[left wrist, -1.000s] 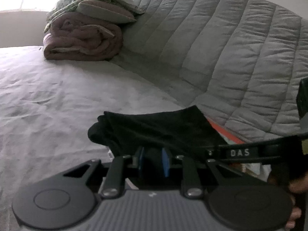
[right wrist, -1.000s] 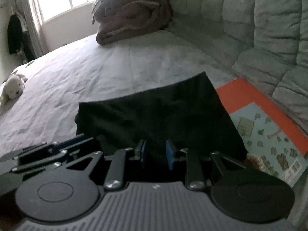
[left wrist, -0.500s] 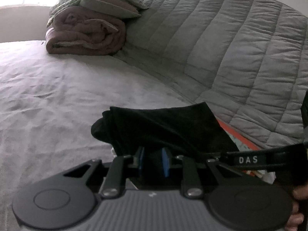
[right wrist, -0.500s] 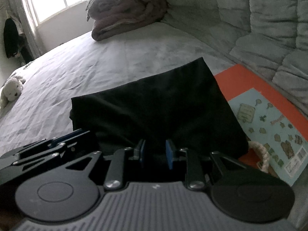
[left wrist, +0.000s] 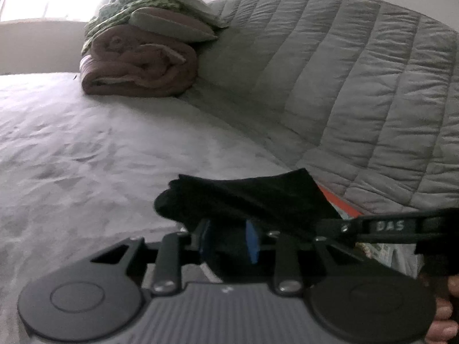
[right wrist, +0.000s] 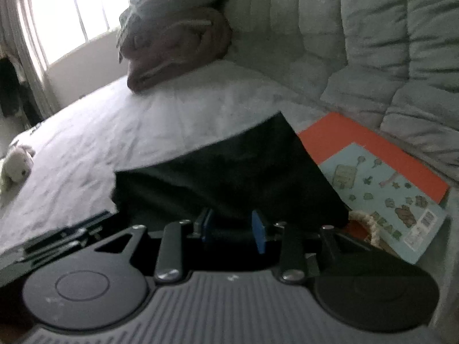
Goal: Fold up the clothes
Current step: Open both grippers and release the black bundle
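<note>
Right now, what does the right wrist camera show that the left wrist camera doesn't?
Only the right wrist view shows the white stuffed toy, the rope and the picture book's full cover. Only the left shows the person's fingers and the quilted grey headboard whole. Both share the folded black garment, the rolled pink blanket and the bed sheet.

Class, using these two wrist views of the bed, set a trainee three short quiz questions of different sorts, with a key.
1. True or false: the black garment lies partly over the orange book.
2. What sits on the pink rolled blanket? A. a pillow B. a laptop C. a shoe
3. Fill in: the small toy near the picture's left edge in the right wrist view is a plush ____.

Key: 1 true. 2 A, the pillow. 3 animal.
</note>
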The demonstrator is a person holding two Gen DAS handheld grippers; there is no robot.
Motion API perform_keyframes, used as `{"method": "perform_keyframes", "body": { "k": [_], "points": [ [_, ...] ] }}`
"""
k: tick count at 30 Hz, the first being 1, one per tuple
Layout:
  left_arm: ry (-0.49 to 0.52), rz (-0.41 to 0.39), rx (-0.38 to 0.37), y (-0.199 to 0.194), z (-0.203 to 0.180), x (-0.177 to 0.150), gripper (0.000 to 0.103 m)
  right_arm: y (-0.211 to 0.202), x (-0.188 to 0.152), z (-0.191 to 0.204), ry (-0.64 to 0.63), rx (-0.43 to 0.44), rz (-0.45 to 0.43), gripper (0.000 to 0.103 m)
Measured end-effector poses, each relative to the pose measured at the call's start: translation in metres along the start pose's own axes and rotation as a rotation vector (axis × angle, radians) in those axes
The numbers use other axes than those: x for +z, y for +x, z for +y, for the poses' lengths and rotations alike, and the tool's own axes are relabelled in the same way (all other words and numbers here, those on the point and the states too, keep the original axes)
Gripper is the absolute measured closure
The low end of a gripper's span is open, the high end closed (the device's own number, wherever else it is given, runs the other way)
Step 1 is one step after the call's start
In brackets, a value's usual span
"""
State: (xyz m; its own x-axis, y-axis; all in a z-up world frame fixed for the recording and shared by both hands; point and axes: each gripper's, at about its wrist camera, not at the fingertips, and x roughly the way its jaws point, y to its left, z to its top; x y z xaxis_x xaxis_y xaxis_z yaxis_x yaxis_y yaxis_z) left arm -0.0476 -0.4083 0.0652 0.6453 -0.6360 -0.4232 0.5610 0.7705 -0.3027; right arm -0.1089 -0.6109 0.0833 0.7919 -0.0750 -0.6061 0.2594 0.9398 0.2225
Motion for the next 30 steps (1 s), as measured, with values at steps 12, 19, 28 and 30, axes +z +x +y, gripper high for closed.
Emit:
{"method": "perform_keyframes", "body": {
  "k": [12,19,28,30],
  "points": [
    [0.024,0.051,0.001,-0.056,0.016,0.005,0.071,-0.036,-0.037,0.035,-0.038,-0.082,-0.001,0.058],
    [-0.027,0.094,0.038,-0.069,0.021,-0.006,0.072,-0.050,-0.053,0.050,0.039,-0.212,-0.021,0.023],
    [-0.002,0.114,0.114,-0.065,0.038,-0.008,0.015,-0.036,-0.053,0.075,-0.044,-0.292,-0.001,0.000],
    [0.007,0.100,0.130,-0.063,0.040,-0.008,0.002,-0.033,-0.054,0.079,-0.073,-0.332,0.003,0.000]
  ]
}}
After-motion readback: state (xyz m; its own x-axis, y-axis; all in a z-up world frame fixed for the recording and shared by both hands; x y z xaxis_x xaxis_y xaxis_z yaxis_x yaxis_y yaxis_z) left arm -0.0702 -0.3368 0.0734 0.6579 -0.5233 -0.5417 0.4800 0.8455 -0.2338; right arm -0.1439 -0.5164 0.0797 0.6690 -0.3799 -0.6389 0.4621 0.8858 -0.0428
